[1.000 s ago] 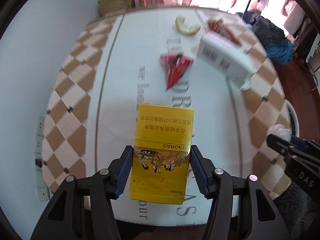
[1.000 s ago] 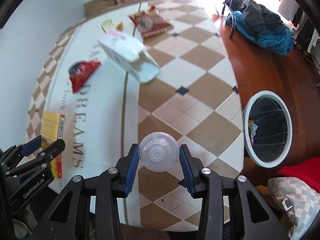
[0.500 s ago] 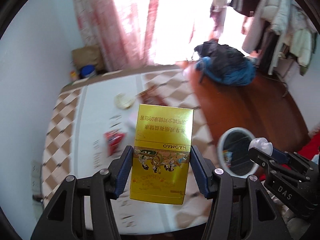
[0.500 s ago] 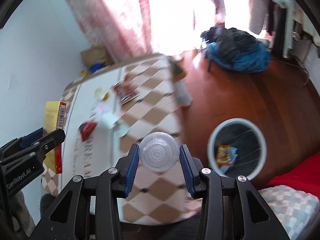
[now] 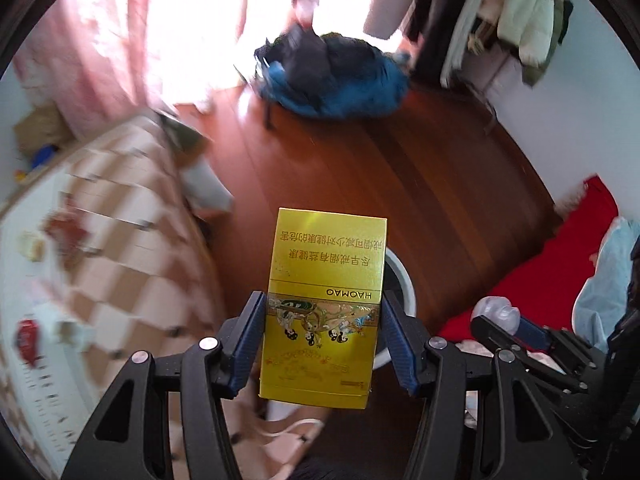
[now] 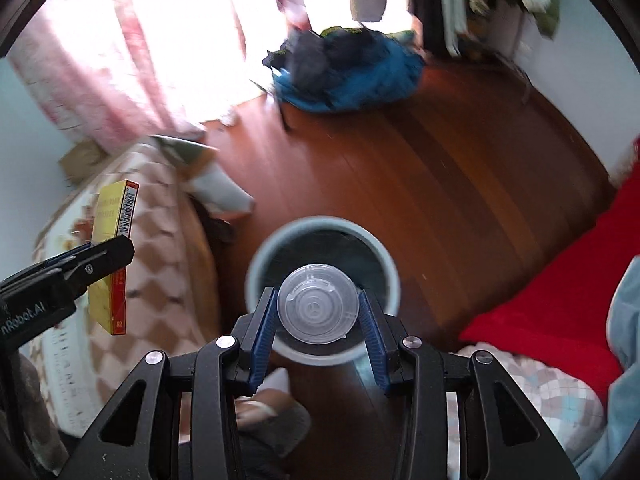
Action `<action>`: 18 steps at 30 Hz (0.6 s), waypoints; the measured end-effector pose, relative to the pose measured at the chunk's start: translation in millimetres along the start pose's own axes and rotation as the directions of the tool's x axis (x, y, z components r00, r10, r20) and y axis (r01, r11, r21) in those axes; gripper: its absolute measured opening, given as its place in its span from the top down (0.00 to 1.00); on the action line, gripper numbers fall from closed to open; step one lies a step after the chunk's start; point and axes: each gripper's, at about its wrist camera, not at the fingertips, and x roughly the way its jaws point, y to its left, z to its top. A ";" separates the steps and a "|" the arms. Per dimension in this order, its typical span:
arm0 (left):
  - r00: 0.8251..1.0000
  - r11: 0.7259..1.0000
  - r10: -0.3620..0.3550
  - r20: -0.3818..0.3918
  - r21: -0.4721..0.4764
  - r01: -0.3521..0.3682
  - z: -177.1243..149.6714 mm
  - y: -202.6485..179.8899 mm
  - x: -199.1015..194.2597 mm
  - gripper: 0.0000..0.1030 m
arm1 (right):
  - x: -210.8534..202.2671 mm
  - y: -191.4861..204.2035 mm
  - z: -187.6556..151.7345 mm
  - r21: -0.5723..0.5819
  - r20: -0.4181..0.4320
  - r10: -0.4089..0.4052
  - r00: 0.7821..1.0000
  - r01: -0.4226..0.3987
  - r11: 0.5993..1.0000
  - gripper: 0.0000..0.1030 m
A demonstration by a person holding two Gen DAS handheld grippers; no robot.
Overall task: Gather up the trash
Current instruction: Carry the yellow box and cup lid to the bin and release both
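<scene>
Carry-to-bin step. My right gripper clamps a clear plastic lid directly above the trash bin. My left gripper pinches the yellow cigarette box, bin rim partly hidden behind it. Next: release the lid, then centre the box over the opening.

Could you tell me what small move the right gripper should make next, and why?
Probably open the right gripper to drop the clear plastic cup: in the right wrist view, the cup appears to sit over the mouth of the round grey bin.
</scene>
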 end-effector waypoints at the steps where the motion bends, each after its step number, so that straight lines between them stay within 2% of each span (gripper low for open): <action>1: 0.999 1.000 -0.015 -0.043 0.002 0.015 4.1 -2.3 22.2 0.48 | 15.6 -8.4 -0.2 0.013 -0.029 -0.003 1.000 0.004 1.000 0.58; 5: 0.987 0.997 -0.071 -0.147 -0.021 0.068 15.9 -7.0 77.1 0.48 | 73.1 -43.2 -4.4 0.082 -0.121 0.012 0.993 -0.002 0.997 0.58; 8: 0.962 0.992 -0.126 -0.242 -0.042 0.119 25.9 -11.9 119.3 0.47 | 107.0 -60.5 -10.1 0.120 -0.165 0.027 0.986 -0.007 0.993 0.58; 11: 0.947 0.991 -0.132 -0.294 -0.044 0.124 28.5 -16.9 142.8 0.47 | 135.5 -72.6 -10.8 0.172 -0.200 0.072 0.977 -0.038 0.984 0.58; 12: 0.940 0.990 -0.140 -0.311 -0.051 0.131 26.6 -17.8 147.7 0.43 | 145.1 -76.0 -11.3 0.189 -0.211 0.091 0.973 -0.051 0.981 0.58; 14: 0.929 0.985 -0.172 -0.328 -0.081 0.153 25.7 -13.3 154.3 0.25 | 155.9 -77.6 -13.2 0.208 -0.223 0.113 0.968 -0.067 0.976 0.58; 15: 0.924 0.981 -0.188 -0.332 -0.106 0.161 24.5 -10.2 157.9 0.12 | 163.3 -79.6 -14.2 0.218 -0.236 0.135 0.962 -0.083 0.972 0.58; 16: 0.920 0.977 -0.204 -0.334 -0.128 0.170 22.1 -7.8 159.3 0.08 | 167.2 -80.5 -15.5 0.223 -0.243 0.145 0.959 -0.090 0.971 0.58; 18: 0.920 0.978 -0.191 -0.343 -0.144 0.150 20.1 -4.2 160.0 0.08 | 176.3 -80.8 -18.2 0.233 -0.257 0.180 0.949 -0.120 0.965 0.54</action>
